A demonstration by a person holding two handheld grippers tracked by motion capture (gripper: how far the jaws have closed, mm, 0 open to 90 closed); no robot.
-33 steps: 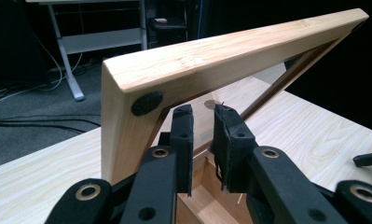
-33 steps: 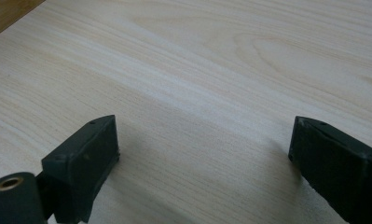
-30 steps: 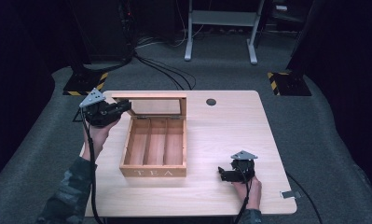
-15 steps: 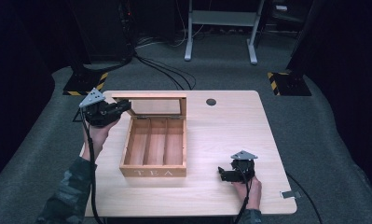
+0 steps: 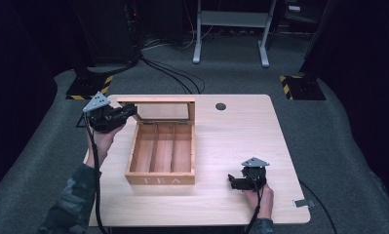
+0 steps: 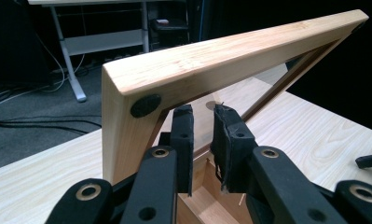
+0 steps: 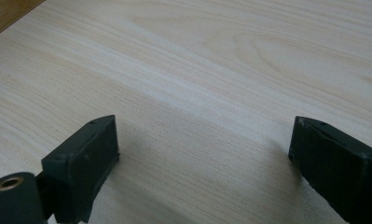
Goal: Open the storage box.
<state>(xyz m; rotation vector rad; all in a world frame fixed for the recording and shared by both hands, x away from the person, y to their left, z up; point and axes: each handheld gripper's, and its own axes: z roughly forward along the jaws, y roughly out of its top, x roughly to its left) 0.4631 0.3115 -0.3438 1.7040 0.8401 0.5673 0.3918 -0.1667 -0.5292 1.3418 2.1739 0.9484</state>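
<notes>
A wooden tea box point(image 5: 160, 179) with three bare compartments lies left of the table's middle, "TEA" on its front wall. Its windowed lid point(image 5: 155, 101) stands raised at the back. My left gripper point(image 5: 128, 112) is at the lid's left end, level with its top. In the left gripper view the jaws point(image 6: 203, 112) are nearly together just below the lid's frame point(image 6: 230, 56), in front of its window, with nothing seen between them; whether they touch the lid I cannot tell. My right gripper point(image 5: 233, 181) rests open on the table at the front right, its jaws point(image 7: 202, 140) wide apart over bare wood.
The light wooden table point(image 5: 231, 136) has a dark round grommet point(image 5: 221, 106) near its back edge and a small clip point(image 5: 301, 203) at its front right corner. Beyond it, a metal stand point(image 5: 231, 19), floor cables point(image 5: 172, 78) and striped bases point(image 5: 299, 87) lie on grey carpet.
</notes>
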